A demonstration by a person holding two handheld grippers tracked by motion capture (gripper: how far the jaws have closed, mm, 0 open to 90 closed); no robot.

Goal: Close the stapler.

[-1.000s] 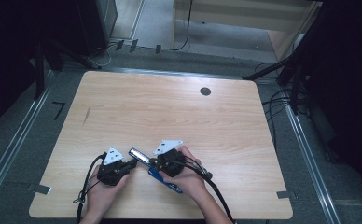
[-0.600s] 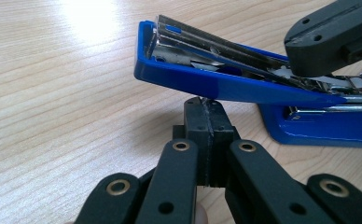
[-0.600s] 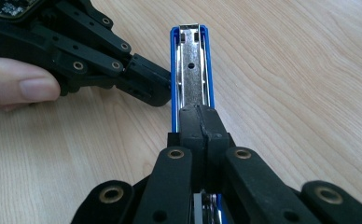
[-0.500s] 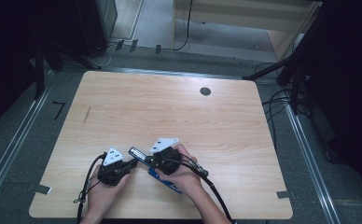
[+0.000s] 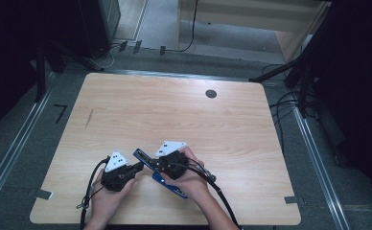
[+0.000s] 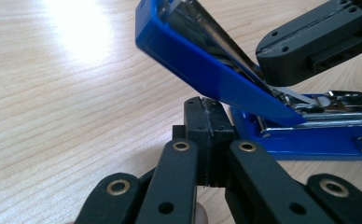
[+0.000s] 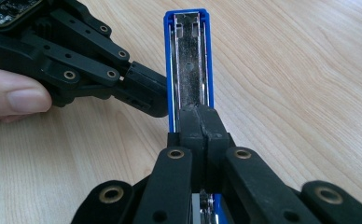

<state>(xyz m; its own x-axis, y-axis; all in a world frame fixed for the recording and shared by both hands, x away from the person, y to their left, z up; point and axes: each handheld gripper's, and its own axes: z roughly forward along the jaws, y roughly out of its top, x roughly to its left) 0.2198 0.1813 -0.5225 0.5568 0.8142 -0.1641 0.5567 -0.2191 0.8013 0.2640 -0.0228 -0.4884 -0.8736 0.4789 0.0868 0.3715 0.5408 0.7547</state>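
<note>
pale wooden desk (image 5: pixel 184 120), a round dark grommet (image 5: pixel 211 94) near its far edge. near the front edge lies a blue stapler (image 5: pixel 161 173), hinged open: base flat on the desk, top arm tilted up (metal staple channel exposed). right tool (image 7: pixel 201 122), jaws together, tips resting in that raised channel. left tool (image 6: pixel 207 133), jaws together, gripping nothing, tips just under the raised arm's blue side.
</note>
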